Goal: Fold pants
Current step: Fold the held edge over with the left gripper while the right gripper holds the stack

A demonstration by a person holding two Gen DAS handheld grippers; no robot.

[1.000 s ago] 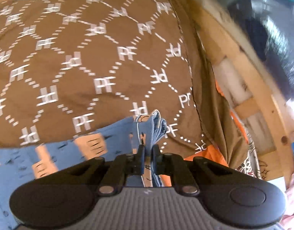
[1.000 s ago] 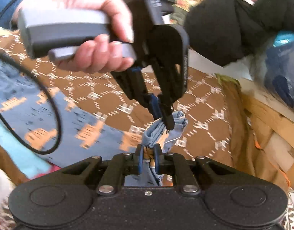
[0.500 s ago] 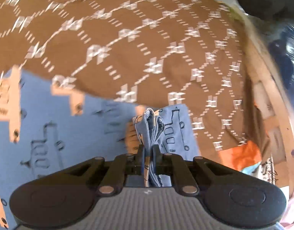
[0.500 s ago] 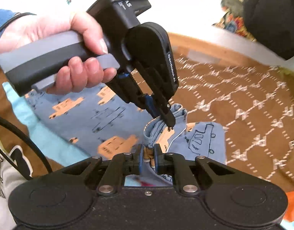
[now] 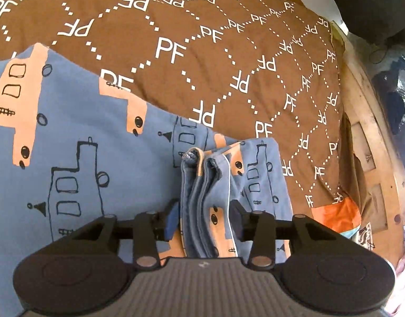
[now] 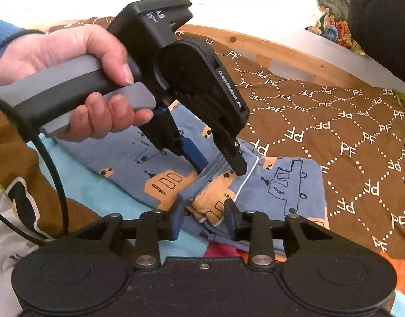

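Blue pants [image 5: 83, 158] printed with orange and outlined vehicles lie folded on a brown patterned bed cover [image 5: 202, 52]. A bunched stack of their edges stands between the fingers of my left gripper [image 5: 205, 222], whose jaws are opening and no longer press the cloth. In the right wrist view the pants [image 6: 281, 185] lie flat, with a raised fold between the fingers of my right gripper [image 6: 203, 219], also opening and clear of the cloth. The left gripper [image 6: 219, 166], held by a hand [image 6: 70, 60], points down at the same fold just beyond.
A wooden bed frame [image 5: 371, 132] runs along the right of the cover, and its rail [image 6: 281, 52] crosses behind. A black bundle [image 6: 381, 21] sits at the upper right. Light blue and orange fabric [image 6: 96, 192] lies under the pants. A black cable [image 6: 54, 174] hangs at the left.
Both grippers came down with the bunched edge and laid it on the pants. Their jaws, pinched on the cloth before, have now spread apart.
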